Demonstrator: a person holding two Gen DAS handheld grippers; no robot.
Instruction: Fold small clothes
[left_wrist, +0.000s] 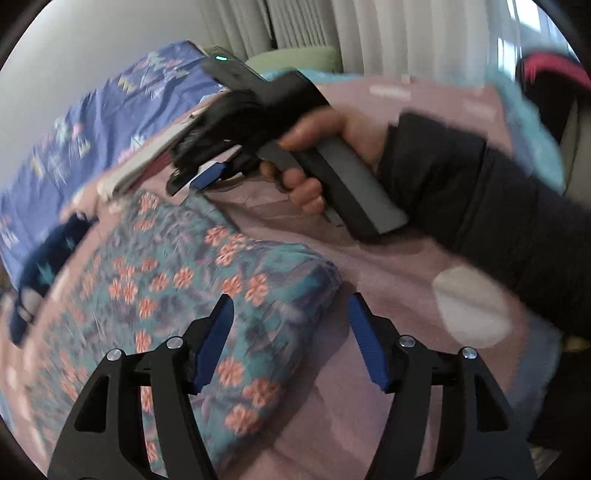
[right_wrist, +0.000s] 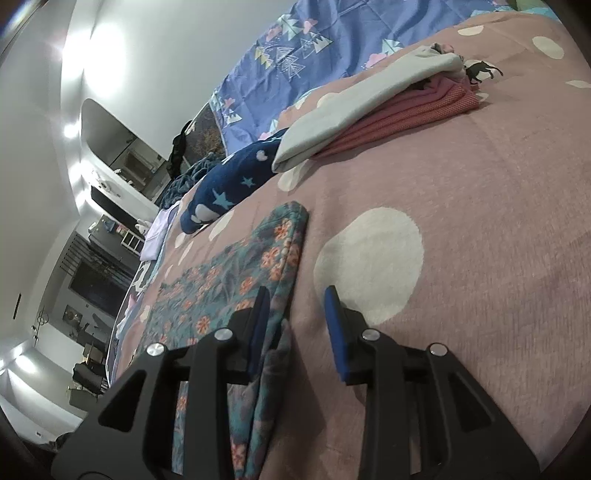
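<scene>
Folded floral garment (right_wrist: 236, 295) lies flat on the pink dotted bedspread (right_wrist: 461, 221). Left tongs (left_wrist: 291, 332) stand wide above its edge, empty. Right tongs (right_wrist: 295, 321) are partly parted, straddling its fold without pressing. Stacked clothes (right_wrist: 369, 114) and a navy star-print garment (right_wrist: 229, 184) lie beyond.

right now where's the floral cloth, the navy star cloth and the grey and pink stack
floral cloth (right_wrist: 236, 280), right wrist view, middle of its folded top
navy star cloth (right_wrist: 229, 184), right wrist view, its middle
grey and pink stack (right_wrist: 354, 107), right wrist view, grey top layer
</scene>
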